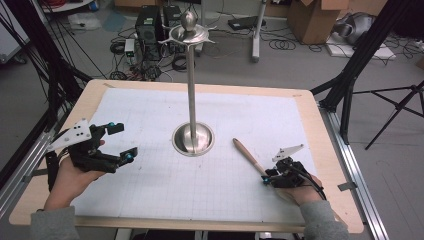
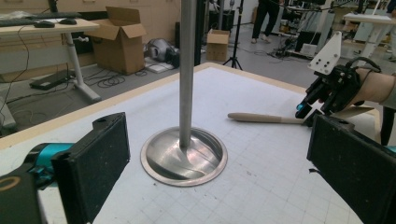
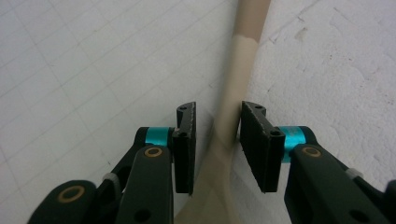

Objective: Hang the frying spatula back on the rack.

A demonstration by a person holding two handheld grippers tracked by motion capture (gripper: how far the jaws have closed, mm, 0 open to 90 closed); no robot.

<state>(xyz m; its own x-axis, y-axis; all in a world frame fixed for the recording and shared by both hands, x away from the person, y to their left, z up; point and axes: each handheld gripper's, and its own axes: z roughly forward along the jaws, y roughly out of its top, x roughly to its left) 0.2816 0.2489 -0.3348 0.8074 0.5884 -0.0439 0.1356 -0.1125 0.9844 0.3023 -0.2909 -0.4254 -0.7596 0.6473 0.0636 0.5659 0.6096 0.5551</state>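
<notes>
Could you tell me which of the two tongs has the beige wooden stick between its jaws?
The right tongs: its black jaws flank the beige wooden stick lying on the white gridded mat. The left tongs stands wide open, with nothing between its jaws.

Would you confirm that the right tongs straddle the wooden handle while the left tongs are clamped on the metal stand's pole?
Not quite: the left tongs are open and clear of the metal stand, as the left gripper view shows. The right tongs do straddle the wooden handle.
</notes>
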